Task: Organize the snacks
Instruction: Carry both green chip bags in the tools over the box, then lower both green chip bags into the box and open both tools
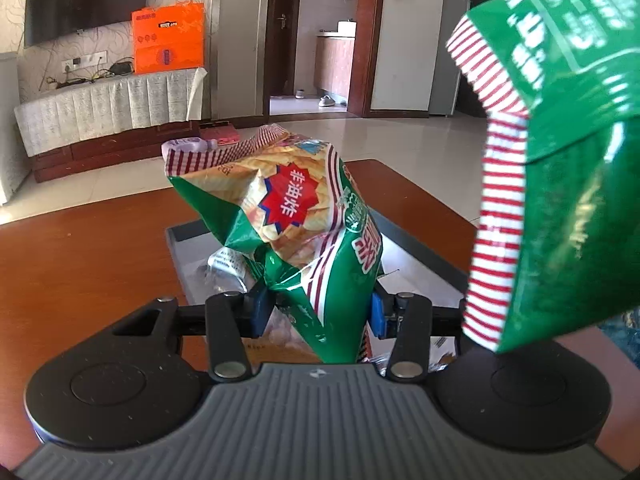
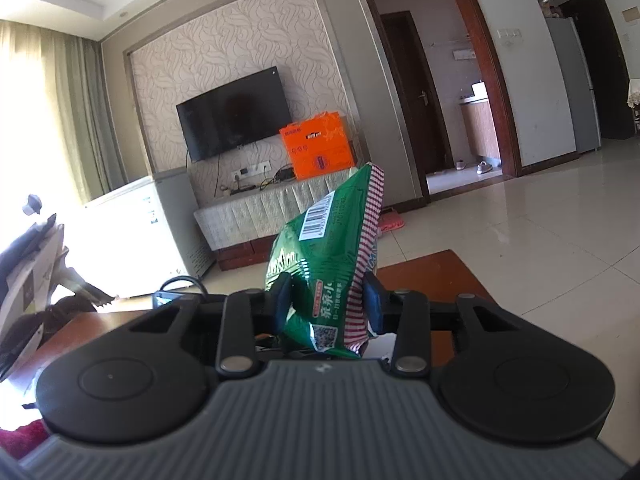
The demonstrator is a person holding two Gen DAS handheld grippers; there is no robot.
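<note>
My left gripper [image 1: 318,306] is shut on a green chip bag with a red starburst label [image 1: 288,204], held upright above a dark grey tray [image 1: 424,248] on the brown wooden table [image 1: 88,264]. A silvery packet [image 1: 226,266] lies in the tray behind the bag. My right gripper [image 2: 328,300] is shut on a second green chip bag with a red-striped edge and a barcode [image 2: 332,248], held up in the air. That second bag also shows large and blurred at the right of the left wrist view [image 1: 560,168].
The table's far edge [image 1: 372,164] gives onto a tiled floor. A covered TV bench [image 1: 104,104] with an orange box [image 1: 168,38] stands against the far wall. A white chest freezer [image 2: 136,232] stands left of the bench. Clutter [image 2: 32,288] lies at the table's left.
</note>
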